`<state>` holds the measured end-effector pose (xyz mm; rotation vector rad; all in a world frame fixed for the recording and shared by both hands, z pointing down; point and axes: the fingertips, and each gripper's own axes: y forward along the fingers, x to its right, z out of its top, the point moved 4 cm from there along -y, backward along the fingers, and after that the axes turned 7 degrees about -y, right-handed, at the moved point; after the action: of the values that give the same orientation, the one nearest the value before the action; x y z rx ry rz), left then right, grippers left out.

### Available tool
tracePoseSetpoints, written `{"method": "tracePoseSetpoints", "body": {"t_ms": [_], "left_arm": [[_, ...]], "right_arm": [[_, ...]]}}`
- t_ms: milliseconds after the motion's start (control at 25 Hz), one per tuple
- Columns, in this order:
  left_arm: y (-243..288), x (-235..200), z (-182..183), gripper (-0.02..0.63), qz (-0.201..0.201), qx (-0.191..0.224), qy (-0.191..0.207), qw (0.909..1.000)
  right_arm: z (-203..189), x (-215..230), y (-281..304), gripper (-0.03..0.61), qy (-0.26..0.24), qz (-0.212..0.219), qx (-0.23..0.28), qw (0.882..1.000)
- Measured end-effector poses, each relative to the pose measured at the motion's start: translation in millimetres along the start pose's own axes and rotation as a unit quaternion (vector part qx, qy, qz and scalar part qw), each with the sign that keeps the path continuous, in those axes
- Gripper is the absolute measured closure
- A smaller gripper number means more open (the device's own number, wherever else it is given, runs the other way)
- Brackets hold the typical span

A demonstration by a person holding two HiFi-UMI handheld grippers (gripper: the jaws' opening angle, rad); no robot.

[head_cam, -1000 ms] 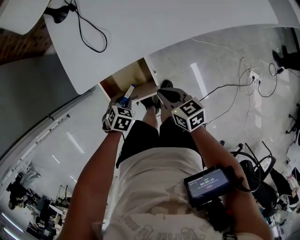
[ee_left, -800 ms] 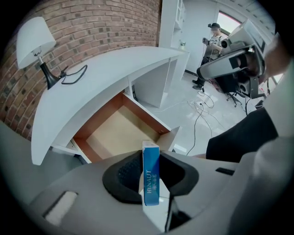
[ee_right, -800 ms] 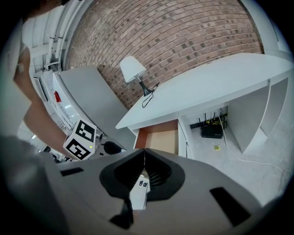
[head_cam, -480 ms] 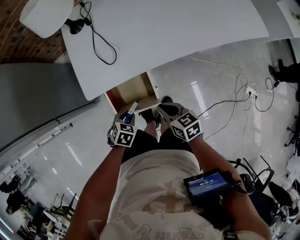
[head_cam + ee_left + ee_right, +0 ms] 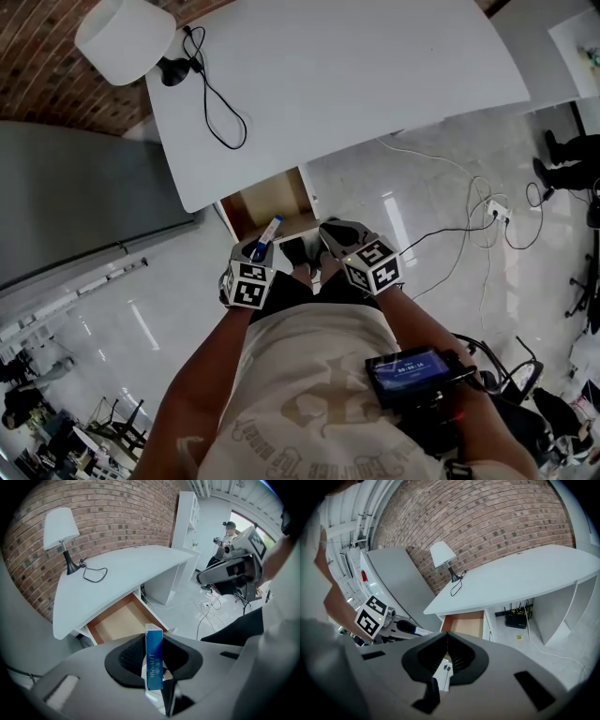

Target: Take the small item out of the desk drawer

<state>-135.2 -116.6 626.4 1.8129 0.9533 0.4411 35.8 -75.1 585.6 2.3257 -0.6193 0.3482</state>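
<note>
a: brick wall (image 5: 117,513) behind, white worktop (image 5: 356,75), drawer (image 5: 270,202) open under its near edge. where's the item?
b: small blue box (image 5: 153,656) is out of it, upright in the left gripper (image 5: 257,249), fingers (image 5: 131,656) clamped on its flat sides so it can't slip. right gripper (image 5: 447,639) has its fingers (image 5: 461,656) together, empty, i'd guess free for the drawer.
a: obstacles?
b: just the lamp (image 5: 122,37) and cord (image 5: 220,103) at the far left corner.

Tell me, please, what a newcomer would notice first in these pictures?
The slim blue box stands out first, clamped upright in the left claw just in front of the open wooden drawer. Beyond it, a white desk carries a white lamp before a brick wall.
</note>
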Motion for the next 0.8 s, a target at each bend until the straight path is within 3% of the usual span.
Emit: {"method": "tracePoseSetpoints", "body": {"t_ms": [600,800], "left_arm": [[-40,-16,24,0.529,-0.002,0.045,-0.023,0.9987],[-50,1,32,0.529,-0.01,0.07,-0.025,0.9972]], "right_arm": [[33,-3,-15,0.572,-0.005,-0.019,0.02,1.0],[37,3,-32,0.572,-0.016,-0.024,0.027,0.999]]}}
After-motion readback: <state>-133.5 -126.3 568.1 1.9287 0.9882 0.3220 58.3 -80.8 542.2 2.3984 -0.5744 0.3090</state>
